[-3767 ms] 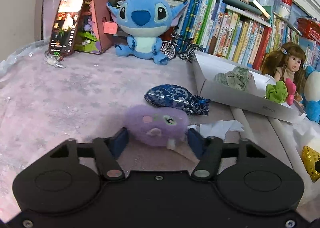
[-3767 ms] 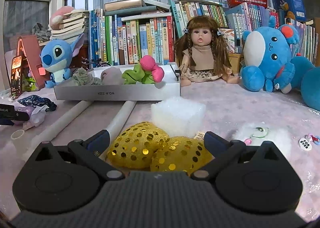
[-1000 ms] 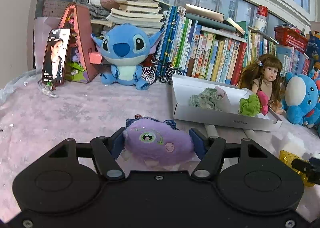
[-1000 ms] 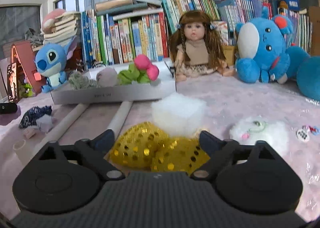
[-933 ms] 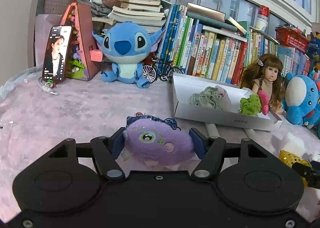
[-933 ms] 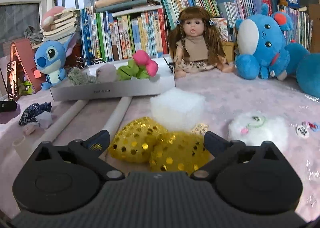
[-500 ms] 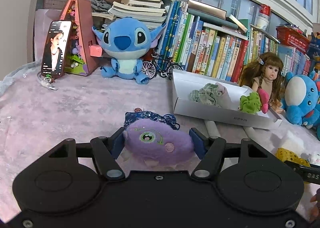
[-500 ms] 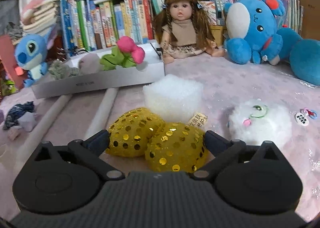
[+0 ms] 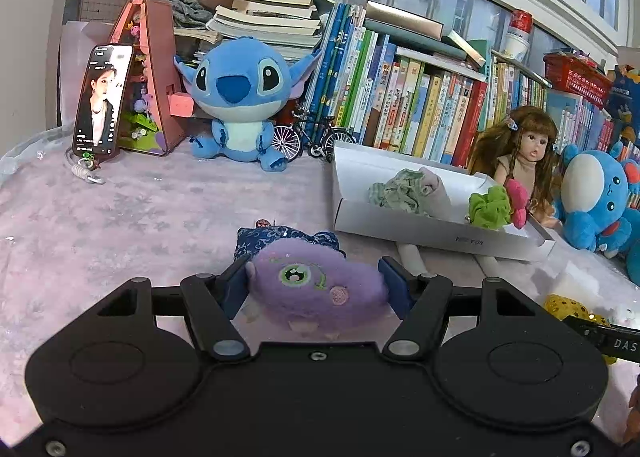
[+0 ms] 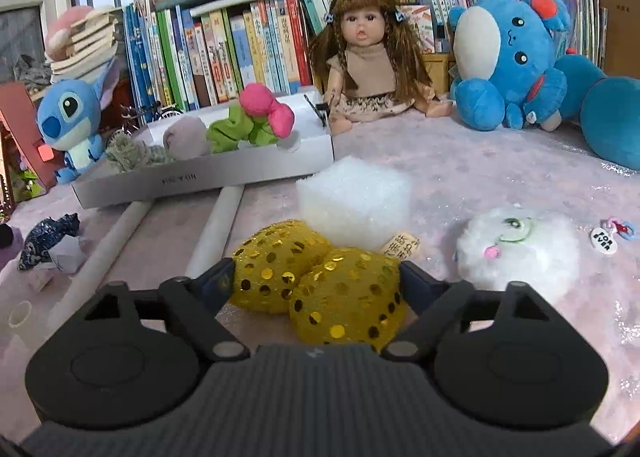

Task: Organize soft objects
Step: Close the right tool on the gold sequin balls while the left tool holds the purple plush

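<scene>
Gold sequinned bow (image 10: 320,281), one; purple plush (image 9: 316,289), one; box (image 10: 208,177), one.

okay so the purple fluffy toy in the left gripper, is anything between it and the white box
Nothing tall blocks it. The purple fluffy toy sits gripped in the left gripper. Only the dark blue patterned pouch lies flat on the cloth just ahead. The white box, ahead to the right, is open-topped, with bare floor at its near-left end.

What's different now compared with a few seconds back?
The left gripper has picked the purple fluffy toy up off the table. The right gripper has just been closing on the gold sequin toy, its pads now touching both sides. The white box and its contents stayed put.
</scene>
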`<state>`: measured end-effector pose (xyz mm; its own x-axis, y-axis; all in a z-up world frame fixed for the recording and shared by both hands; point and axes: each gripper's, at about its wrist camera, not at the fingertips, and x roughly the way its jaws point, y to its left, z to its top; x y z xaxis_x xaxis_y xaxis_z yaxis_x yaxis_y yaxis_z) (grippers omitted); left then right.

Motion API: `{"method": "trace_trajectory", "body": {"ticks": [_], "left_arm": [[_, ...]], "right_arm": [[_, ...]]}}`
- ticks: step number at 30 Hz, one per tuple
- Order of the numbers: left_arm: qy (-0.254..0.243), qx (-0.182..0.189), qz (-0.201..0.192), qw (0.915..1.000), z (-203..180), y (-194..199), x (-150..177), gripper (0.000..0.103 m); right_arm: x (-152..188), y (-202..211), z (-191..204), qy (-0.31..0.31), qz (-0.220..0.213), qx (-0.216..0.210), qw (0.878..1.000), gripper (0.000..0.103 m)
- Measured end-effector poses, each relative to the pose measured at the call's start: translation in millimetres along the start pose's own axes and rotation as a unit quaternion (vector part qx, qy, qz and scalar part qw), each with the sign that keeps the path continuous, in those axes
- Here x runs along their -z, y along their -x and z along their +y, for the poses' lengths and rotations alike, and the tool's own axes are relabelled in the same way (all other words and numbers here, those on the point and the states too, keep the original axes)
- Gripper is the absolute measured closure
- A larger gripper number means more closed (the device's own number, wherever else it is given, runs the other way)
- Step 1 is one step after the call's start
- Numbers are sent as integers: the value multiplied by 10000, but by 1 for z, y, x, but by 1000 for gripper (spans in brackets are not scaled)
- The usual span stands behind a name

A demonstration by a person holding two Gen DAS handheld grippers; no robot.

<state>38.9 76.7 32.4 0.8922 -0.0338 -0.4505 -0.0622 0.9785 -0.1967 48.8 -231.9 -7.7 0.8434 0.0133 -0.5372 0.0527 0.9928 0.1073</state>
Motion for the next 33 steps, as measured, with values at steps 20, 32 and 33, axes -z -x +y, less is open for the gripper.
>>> {"method": "trace_trajectory", "body": {"ticks": [20,32,33], "left_arm": [[-5,47,-66,10000,-1,7,-4,37],[33,20,2,10000,2,6,-3,37],[30,13,2,10000,2,5,-3,37]], "right_arm": [[-3,21,-8,-95,-381,-234,9990,14],[9,26,-13,778,-29,-346,9964,11],[10,26,-14,907,21,-352,9953,11]]}}
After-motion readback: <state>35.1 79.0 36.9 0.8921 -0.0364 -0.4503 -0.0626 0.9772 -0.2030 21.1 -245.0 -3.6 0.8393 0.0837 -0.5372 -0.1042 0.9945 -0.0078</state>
